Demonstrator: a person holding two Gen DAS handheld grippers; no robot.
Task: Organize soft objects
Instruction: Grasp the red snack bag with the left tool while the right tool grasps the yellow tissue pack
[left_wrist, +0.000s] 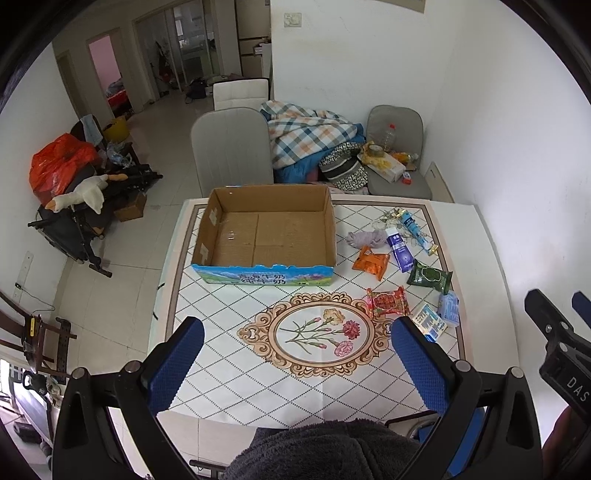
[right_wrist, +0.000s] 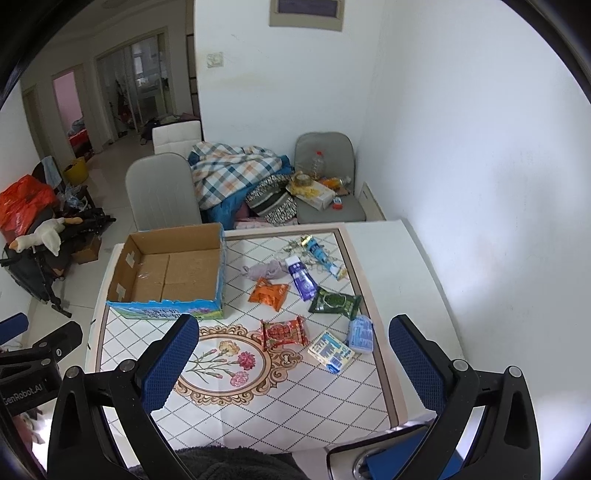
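A white table (left_wrist: 369, 384) with a diamond grid and a floral medallion (left_wrist: 317, 332) at its middle carries everything the task concerns, and the open cardboard box (left_wrist: 266, 229) on its far left part serves as the landmark. The box is empty, its brown floor bare, its near wall printed blue and green. Just right of the box lies a crumpled lilac cloth (left_wrist: 364, 237), and near the box's front right corner sits an orange snack packet (left_wrist: 371, 261). Further right of the box, a purple tube (left_wrist: 399, 249) lies beside the cloth, with a light blue tube (left_wrist: 413, 228) and some tangled small bits beyond it toward the table's far right edge. A dark green packet (left_wrist: 428, 276) lies right of the orange one. Nearer than the box and off to its right are a red snack packet (left_wrist: 387, 302), a pale blue plastic case (left_wrist: 448, 308) and a small blue and white box (left_wrist: 430, 322), the last two almost touching. The left gripper (left_wrist: 297, 363) hovers above the near part of the table, in front of the box, jaws spread wide and holding nothing. The right gripper (right_wrist: 293, 363) hangs over the near right of the table, likewise wide apart and empty. Dark fleece fabric (left_wrist: 314, 450) fills the bottom of both views.
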